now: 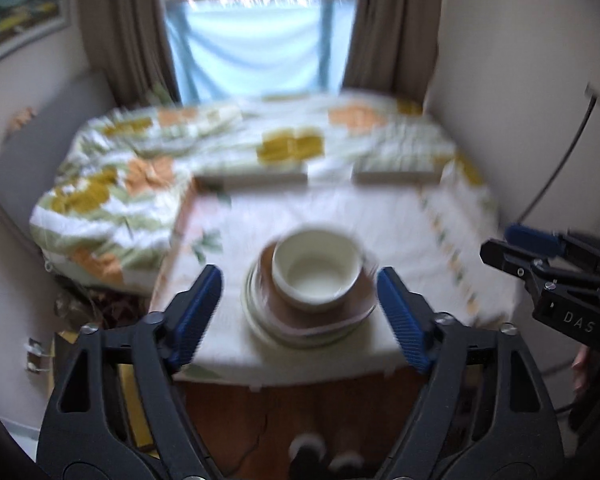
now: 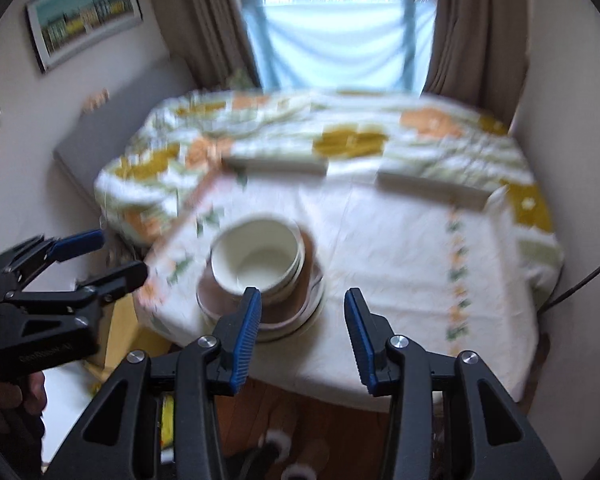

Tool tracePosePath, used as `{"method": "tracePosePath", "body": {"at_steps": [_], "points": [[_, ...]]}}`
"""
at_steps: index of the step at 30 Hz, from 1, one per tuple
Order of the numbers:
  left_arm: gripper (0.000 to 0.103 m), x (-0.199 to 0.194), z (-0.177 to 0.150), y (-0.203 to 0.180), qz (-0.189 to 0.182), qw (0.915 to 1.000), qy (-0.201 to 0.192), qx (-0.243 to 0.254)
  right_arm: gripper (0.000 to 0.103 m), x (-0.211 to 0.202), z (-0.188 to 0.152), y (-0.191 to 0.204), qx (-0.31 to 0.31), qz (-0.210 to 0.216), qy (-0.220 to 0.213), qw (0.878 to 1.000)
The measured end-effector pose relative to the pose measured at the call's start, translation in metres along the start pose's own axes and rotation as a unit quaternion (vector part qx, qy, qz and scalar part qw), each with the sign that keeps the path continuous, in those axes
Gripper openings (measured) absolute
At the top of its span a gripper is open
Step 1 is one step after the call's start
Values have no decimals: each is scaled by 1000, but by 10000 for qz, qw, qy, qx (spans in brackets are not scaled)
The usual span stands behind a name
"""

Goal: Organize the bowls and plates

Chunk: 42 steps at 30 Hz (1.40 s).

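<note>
Your left gripper (image 1: 300,304) hangs above the near edge of the table with its jaws spread wide and nothing between them; the ribbed blue pads (image 1: 198,312) frame the crockery stack from a distance, touching none of it. Your right gripper (image 2: 302,336) has its jaws part open, also empty, the grooved blue pads (image 2: 246,334) standing apart over the tablecloth.

The stack sits on the near part of the table, close to its front edge. At the bottom lies a round, pale, glossy plate (image 1: 296,336); on it rests a wide, shallow brown dish (image 1: 320,308) with a smooth glaze. On top sits a deep, round cream bowl (image 1: 316,268), and the right wrist view shows a second rim under it, so these are nested bowls (image 2: 260,258).

The tablecloth (image 2: 400,248) is white, slightly creased fabric with a printed floral border. Beyond it lies a rumpled quilt (image 1: 148,168) in ochre, orange and green blocks. Both views are blurred, so finer detail cannot be told.
</note>
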<state>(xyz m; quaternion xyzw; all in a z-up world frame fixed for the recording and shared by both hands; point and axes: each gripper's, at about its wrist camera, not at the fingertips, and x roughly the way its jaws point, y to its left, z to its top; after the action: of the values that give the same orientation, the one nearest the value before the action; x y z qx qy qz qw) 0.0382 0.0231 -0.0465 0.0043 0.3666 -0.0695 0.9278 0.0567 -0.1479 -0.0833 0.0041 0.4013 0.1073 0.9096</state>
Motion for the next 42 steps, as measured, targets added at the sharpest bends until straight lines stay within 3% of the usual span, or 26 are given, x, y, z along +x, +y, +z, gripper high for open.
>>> {"method": "tracePosePath", "body": {"at_steps": [2,3,4,6,11,20,42], "points": [[103,-31,3,-7,82,9987,-493,-100,63,-34,1,-9,127,-153,-461,9987],[103,-47,4,-10,127,9968,-775,-109,82,-48,0,-12,195,-212,-648,9975],[103,-58,5,-14,152,9952,-964,-81,93,-66,-1,-15,280,-302,-916,9949],[103,-75,6,-23,265,9921,-1223,-6,94,-89,-4,-19,352,-502,-1236,9904],[103,-98,2,-35,272,9874,-1554,114,96,-118,-13,-19,422,-922,-1538,9829],[103,-110,-15,-40,392,9855,-1633,226,96,-129,-24,-7,384,-1076,-1849,9761],[103,-113,-15,-32,525,9827,-1772,82,96,-123,-26,2,281,-1052,-1822,9772]]}}
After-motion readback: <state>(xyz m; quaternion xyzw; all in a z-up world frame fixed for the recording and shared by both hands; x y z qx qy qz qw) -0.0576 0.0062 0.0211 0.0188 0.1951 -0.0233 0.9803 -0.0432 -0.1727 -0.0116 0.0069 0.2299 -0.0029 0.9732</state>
